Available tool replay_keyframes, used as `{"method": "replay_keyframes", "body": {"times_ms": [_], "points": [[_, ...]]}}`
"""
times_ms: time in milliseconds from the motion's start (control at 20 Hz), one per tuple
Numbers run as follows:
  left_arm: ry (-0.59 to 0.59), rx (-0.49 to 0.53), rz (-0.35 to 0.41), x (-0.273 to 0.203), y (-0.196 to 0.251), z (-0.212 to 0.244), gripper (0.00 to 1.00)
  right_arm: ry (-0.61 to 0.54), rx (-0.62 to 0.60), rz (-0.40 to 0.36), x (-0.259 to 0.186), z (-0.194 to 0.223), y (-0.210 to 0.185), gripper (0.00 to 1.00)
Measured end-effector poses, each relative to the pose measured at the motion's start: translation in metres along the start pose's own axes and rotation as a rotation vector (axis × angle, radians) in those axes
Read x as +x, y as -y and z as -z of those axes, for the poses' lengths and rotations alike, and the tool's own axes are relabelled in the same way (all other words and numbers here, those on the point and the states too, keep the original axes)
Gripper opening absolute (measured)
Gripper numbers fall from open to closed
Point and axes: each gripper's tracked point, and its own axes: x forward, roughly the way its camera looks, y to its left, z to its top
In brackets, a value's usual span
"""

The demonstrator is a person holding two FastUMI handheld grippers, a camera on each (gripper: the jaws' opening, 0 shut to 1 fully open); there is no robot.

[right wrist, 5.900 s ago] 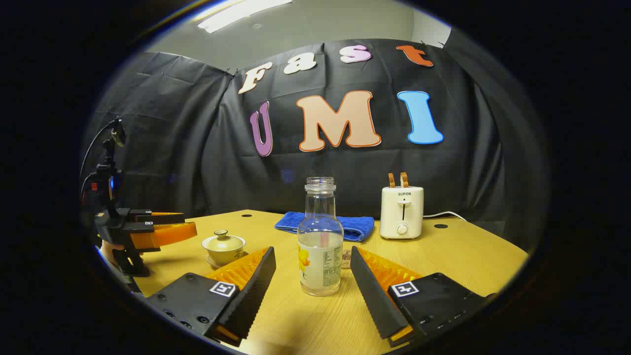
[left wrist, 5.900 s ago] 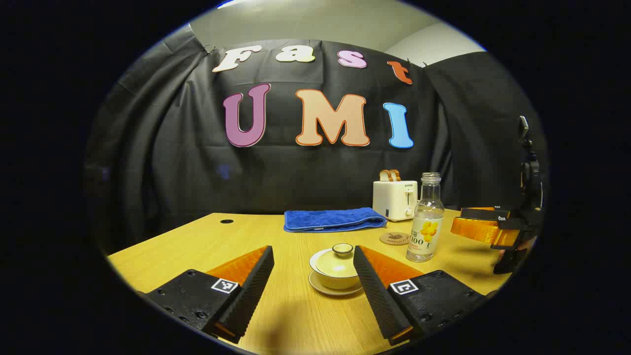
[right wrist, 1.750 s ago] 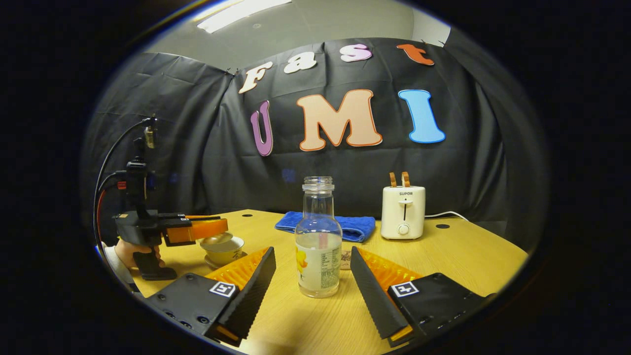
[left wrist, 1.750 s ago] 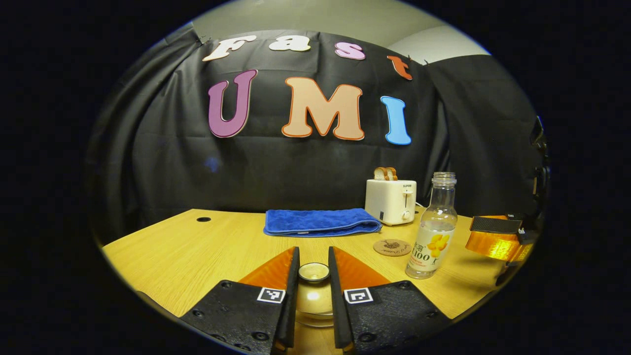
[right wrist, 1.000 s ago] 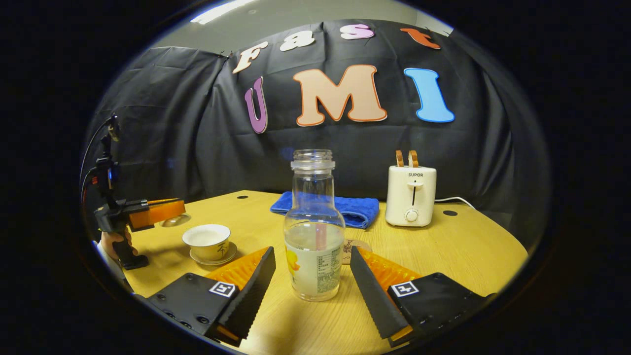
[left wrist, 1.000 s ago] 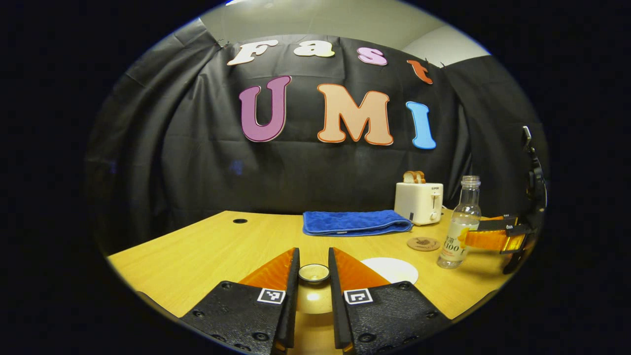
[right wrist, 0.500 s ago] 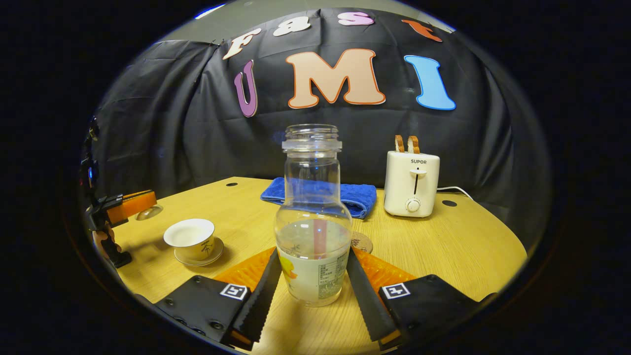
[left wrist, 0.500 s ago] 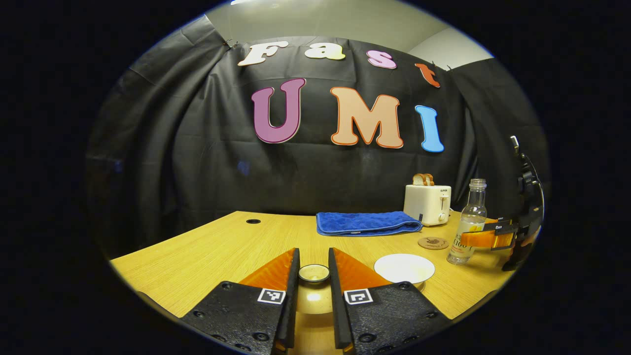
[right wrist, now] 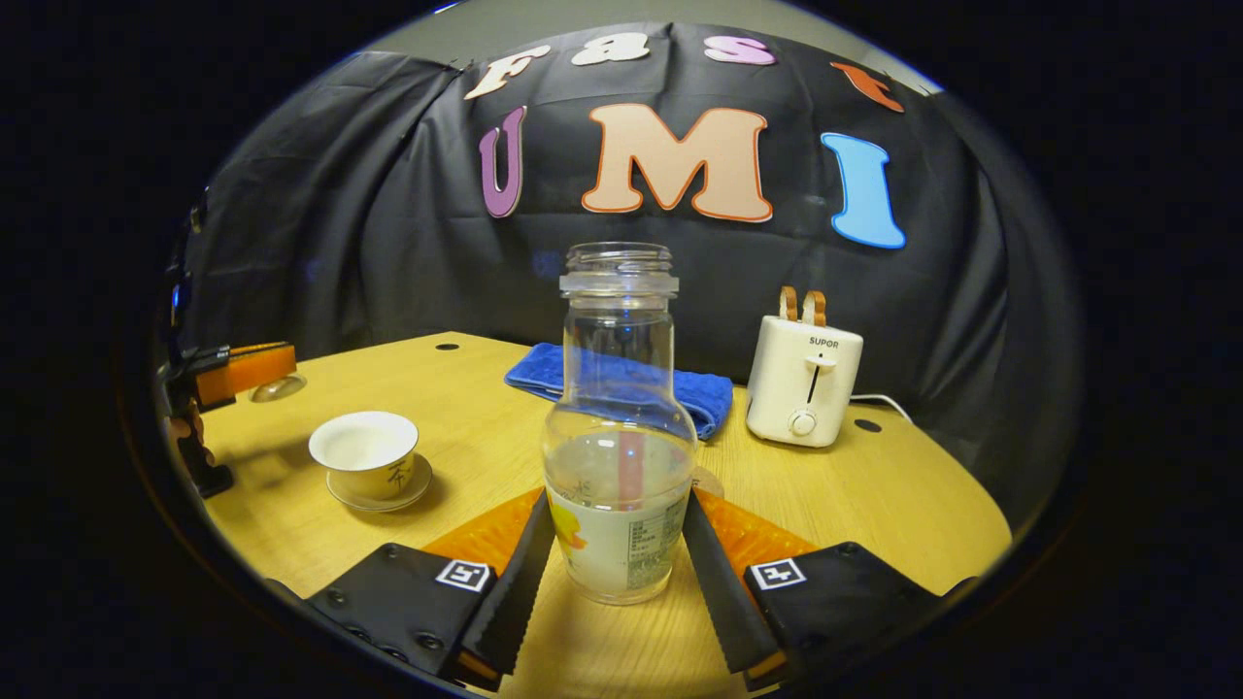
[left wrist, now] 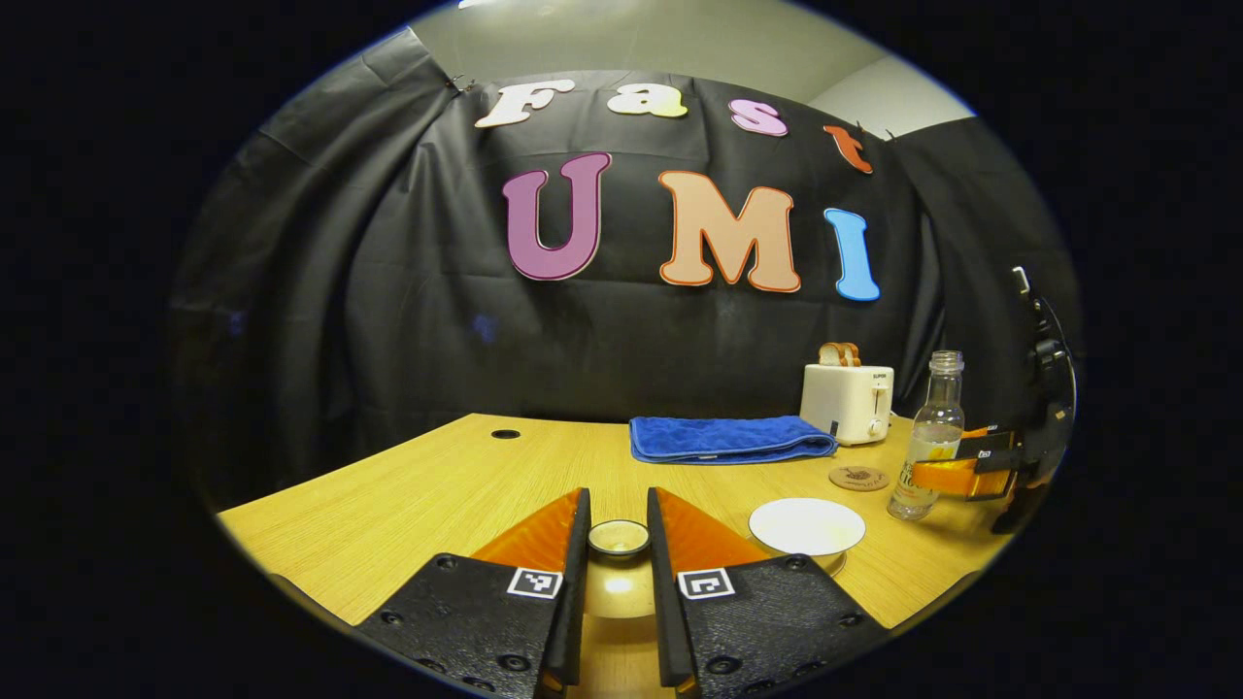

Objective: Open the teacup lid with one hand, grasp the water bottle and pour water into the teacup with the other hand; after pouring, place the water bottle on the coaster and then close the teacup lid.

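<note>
Clamped by the right gripper [right wrist: 614, 563] on both sides of its label: a clear glass water bottle [right wrist: 619, 437], uncapped, upright on the light wooden table [right wrist: 913, 505]. Near the table's left edge, an open cream teacup on a saucer [right wrist: 367, 464], with the left gripper [right wrist: 254, 373] holding the small round lid [right wrist: 277, 388] just beyond it. Toward the far edge, a folded blue towel [right wrist: 707, 390] and a white toaster [right wrist: 804, 381].

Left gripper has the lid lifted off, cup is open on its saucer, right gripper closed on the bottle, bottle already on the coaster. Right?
Not quite: the water bottle stands on the bare table, not on the coaster, which lies apart from it in the left gripper view. The rest holds.
</note>
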Motion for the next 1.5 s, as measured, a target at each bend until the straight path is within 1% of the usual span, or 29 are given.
{"method": "replay_keyframes", "body": {"times_ms": [150,300,700,1100,1300,1500], "points": [[-0.004,0.003,0.005,-0.001,0.001,0.001,0.29,0.005,-0.167,0.051,-0.002,-0.004,-0.001,0.81],[0.0,0.001,0.004,0.0,0.0,0.0,0.29,0.025,-0.303,0.081,-0.001,-0.013,-0.007,0.81],[-0.001,-0.018,-0.008,0.002,-0.005,0.001,0.29,0.037,-0.698,0.107,0.007,-0.02,-0.03,0.81],[-0.005,-0.018,-0.006,0.003,-0.006,0.003,0.29,0.036,-0.923,0.1,0.014,-0.016,-0.044,0.8],[-0.004,-0.017,-0.01,0.004,-0.007,0.002,0.29,0.044,-1.063,0.114,0.018,-0.02,-0.049,0.8],[-0.004,-0.015,-0.007,0.003,-0.006,0.002,0.29,0.036,-1.171,0.112,0.022,-0.02,-0.053,0.81]]}}
